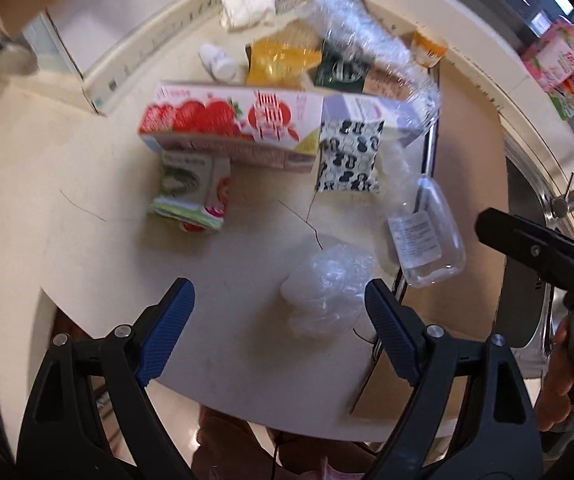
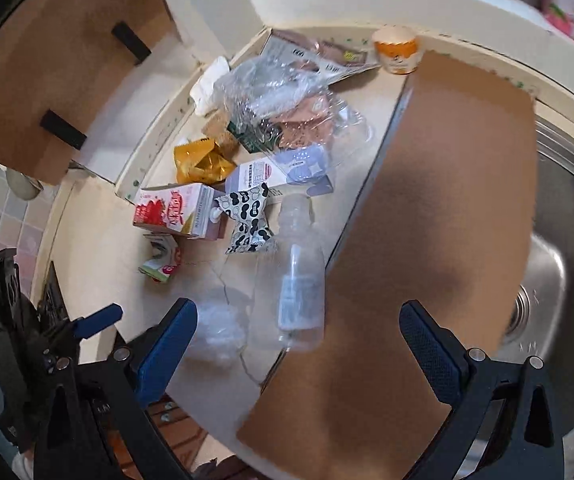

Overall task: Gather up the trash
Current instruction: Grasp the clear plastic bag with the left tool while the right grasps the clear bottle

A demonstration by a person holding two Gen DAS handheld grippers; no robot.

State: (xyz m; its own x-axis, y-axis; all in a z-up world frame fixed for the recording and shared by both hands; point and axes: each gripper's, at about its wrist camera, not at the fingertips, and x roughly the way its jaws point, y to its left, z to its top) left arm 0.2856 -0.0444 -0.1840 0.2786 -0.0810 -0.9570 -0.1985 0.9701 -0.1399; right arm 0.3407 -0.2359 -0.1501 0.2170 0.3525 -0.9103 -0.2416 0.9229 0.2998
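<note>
Nearest, the left tool [image 1: 279, 312] hung wide open over the front of the cream tabletop [image 1: 87, 184], gripping nothing, with a crumpled clear plastic wad [image 1: 327, 288] lying just inside its right finger. The right tool [image 2: 299, 336] was likewise spread open and empty, above the seam where the tabletop met a brown cardboard sheet [image 2: 439, 208] laid over part of a steel sink [image 2: 567, 208].

Just past the wad, a clear plastic bottle [image 1: 427, 232] lay on its side at the edge of the cardboard, its neck pointing away. To its left sat a black-and-white patterned pouch [image 1: 349, 156], and further left a small crushed green-and-white carton [image 1: 191, 196]. Behind these a long red strawberry carton [image 1: 231, 124] lay flat, end to end with a pale lilac carton [image 2: 279, 172].

Further back came a yellow crinkled wrapper [image 1: 283, 60], a dark green packet [image 1: 339, 68] and a large sheet of clear plastic film [image 1: 367, 40] draped over the heap. A small white bottle [image 1: 217, 60] lay beside the wrapper, and an orange-and-white cup [image 2: 397, 50] stood near the back wall. Against the rear ledge rested what looked like a folded white cloth [image 1: 249, 4], though blur made that uncertain.
</note>
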